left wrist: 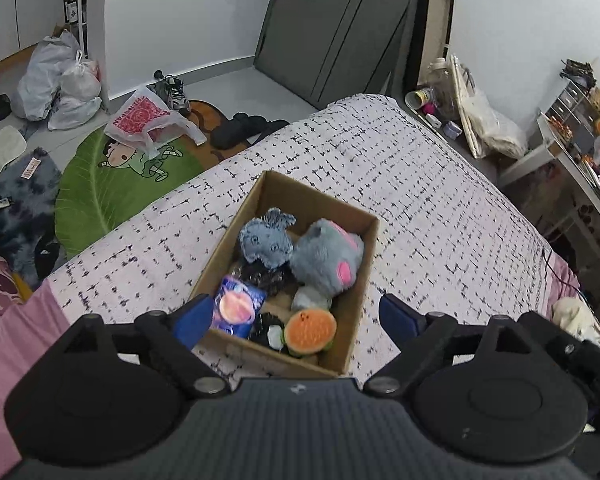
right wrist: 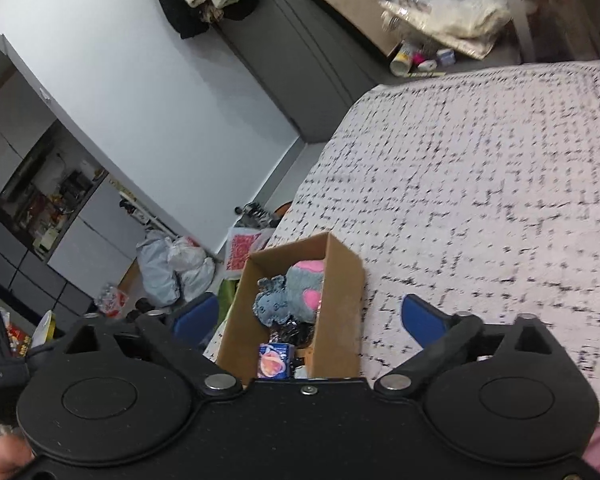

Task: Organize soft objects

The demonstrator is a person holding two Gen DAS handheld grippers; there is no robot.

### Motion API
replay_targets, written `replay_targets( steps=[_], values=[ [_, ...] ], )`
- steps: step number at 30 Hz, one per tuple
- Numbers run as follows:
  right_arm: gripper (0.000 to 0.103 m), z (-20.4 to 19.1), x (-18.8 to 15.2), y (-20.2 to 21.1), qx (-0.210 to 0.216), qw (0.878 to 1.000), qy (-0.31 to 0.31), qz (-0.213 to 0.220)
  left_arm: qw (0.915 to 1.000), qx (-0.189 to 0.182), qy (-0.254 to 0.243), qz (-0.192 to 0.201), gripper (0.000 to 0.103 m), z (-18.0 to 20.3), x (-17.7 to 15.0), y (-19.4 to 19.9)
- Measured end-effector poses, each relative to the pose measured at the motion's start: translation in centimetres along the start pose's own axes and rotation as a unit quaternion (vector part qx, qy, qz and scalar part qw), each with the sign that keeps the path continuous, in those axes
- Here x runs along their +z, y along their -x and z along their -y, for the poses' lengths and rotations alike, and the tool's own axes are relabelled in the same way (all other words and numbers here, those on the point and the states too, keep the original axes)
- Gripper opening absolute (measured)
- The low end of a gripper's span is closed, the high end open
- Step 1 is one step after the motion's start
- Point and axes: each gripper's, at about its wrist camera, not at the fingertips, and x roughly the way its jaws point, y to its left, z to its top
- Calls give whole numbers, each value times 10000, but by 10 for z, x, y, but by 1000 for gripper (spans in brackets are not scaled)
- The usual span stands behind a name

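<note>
An open cardboard box (left wrist: 231,240) sits on the bed's speckled cover (left wrist: 420,200). In it lie a blue-grey plush (left wrist: 266,238), a grey plush with pink patches (left wrist: 328,256), a blue packet (left wrist: 238,308), an orange slice-shaped plush (left wrist: 310,328) and a small white plush (left wrist: 310,298). My left gripper (left wrist: 294,305) hovers above the box's near end, open and holding nothing. In the right wrist view the same box (right wrist: 340,300) shows both plushes (right wrist: 296,296) and the blue packet (right wrist: 274,364). My right gripper (right wrist: 308,304) is above it, open wide and holding nothing.
Left of the bed the floor holds plastic bags (left wrist: 60,80), a green leaf-shaped rug (left wrist: 112,192) and shoes (left wrist: 244,128). A dark wardrobe (left wrist: 332,28) stands behind. Cluttered shelves (left wrist: 580,132) and bags (left wrist: 488,120) line the bed's right side.
</note>
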Motion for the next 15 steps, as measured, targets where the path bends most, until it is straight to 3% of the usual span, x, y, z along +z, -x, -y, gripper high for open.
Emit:
replay_targets(
  steps=[15],
  values=[
    [103,-11,-23,72,-421,9981,339,294,9984,116,-427,341,90,16,-30,68]
  ],
)
